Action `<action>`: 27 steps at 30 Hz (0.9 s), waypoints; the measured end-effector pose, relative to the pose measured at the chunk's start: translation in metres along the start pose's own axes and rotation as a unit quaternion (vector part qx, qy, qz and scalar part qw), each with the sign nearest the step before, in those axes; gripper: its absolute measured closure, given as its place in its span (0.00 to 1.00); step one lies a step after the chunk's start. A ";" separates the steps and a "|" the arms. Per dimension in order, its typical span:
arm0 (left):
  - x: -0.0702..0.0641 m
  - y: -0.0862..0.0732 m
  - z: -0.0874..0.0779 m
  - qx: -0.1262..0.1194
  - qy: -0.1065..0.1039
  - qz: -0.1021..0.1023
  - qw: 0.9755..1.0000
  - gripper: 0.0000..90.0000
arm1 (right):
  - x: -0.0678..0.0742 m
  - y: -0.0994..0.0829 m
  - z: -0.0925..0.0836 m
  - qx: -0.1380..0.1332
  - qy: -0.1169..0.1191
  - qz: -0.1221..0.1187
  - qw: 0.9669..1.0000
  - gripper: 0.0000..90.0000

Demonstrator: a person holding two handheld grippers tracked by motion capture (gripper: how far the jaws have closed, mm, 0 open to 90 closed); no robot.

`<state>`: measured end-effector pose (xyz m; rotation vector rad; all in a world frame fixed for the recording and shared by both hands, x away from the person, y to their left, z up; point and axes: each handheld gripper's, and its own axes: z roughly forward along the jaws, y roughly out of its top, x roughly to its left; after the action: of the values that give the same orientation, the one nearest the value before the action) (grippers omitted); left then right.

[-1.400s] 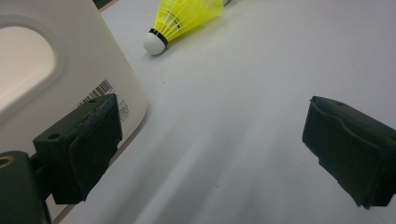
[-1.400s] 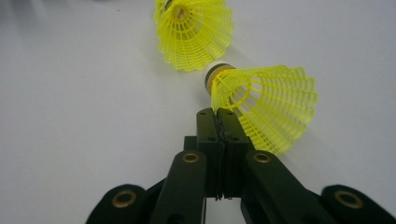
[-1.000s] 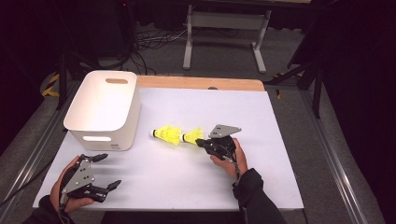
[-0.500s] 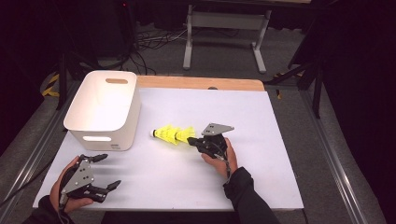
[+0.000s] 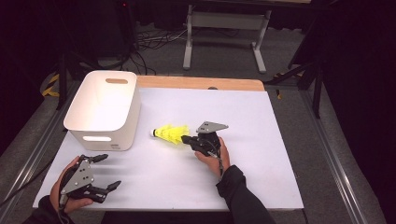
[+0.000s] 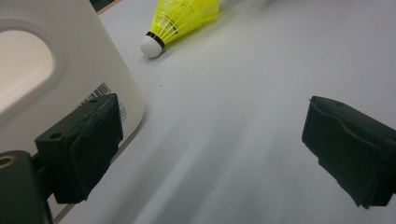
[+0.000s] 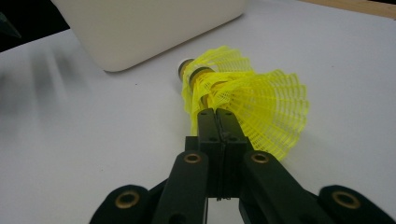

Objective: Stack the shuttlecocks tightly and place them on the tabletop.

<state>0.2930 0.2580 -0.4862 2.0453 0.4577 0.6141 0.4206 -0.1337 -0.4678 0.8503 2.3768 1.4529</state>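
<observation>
The right hand-held gripper (image 5: 187, 139) lies low over the middle of the worktop (image 5: 261, 154), its jaws pressed together on the skirt edge of the yellow shuttlecocks (image 5: 170, 133). In the right gripper view the two black jaws meet with no gap, pinching the yellow mesh (image 7: 261, 105) — at least two shuttlecocks are nested one inside the other, since a second white cork and dark band show ahead of the first skirt. Their cork ends point toward the white bin (image 5: 105, 109), which stands at the worktop's far left corner with its open top up and a handle slot in its near wall. The shuttlecocks sit just beside the bin's near right corner, apart from it; whether they rest on the white surface or are lifted slightly I cannot tell.

The left hand-held gripper (image 5: 103, 171) is held near the worktop's near left corner, in front of the bin — its jaws stand wide apart with nothing between them. In the left gripper view the bin's wall (image 6: 56, 70) with a barcode label is close beside one jaw, and the white cork of the shuttlecocks (image 6: 184, 21) lies farther off across the bare white surface.
</observation>
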 end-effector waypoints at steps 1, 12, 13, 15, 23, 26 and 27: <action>0.000 0.000 0.000 0.000 0.000 0.000 1.000 0.07 | 0.000 0.000 0.000 0.000 0.000 0.000 1.000 1.00; 0.001 -0.001 -0.001 -0.001 -0.002 0.000 1.000 0.07 | 0.003 -0.004 0.015 0.024 0.006 0.015 1.000 0.90; 0.001 -0.001 0.000 0.000 -0.001 0.001 1.000 0.07 | 0.003 -0.004 0.016 0.032 0.002 0.010 0.999 0.87; 0.001 -0.001 0.000 0.000 -0.001 0.001 1.000 0.07 | 0.003 -0.004 0.017 0.034 0.000 0.009 0.999 0.85; 0.002 -0.001 -0.002 -0.003 0.003 0.000 1.000 0.06 | 0.013 0.003 0.003 0.044 -0.043 -0.042 0.997 0.62; 0.001 -0.001 -0.002 -0.004 0.003 -0.001 1.000 0.06 | 0.020 0.010 -0.006 0.033 -0.052 -0.072 0.995 0.59; 0.001 -0.001 -0.002 -0.004 0.003 -0.001 1.000 0.06 | 0.022 0.013 -0.010 0.026 -0.056 -0.078 0.995 0.58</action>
<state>0.2930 0.2605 -0.4857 2.0359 0.4615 0.6202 0.4032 -0.1240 -0.4497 0.7180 2.3496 1.2559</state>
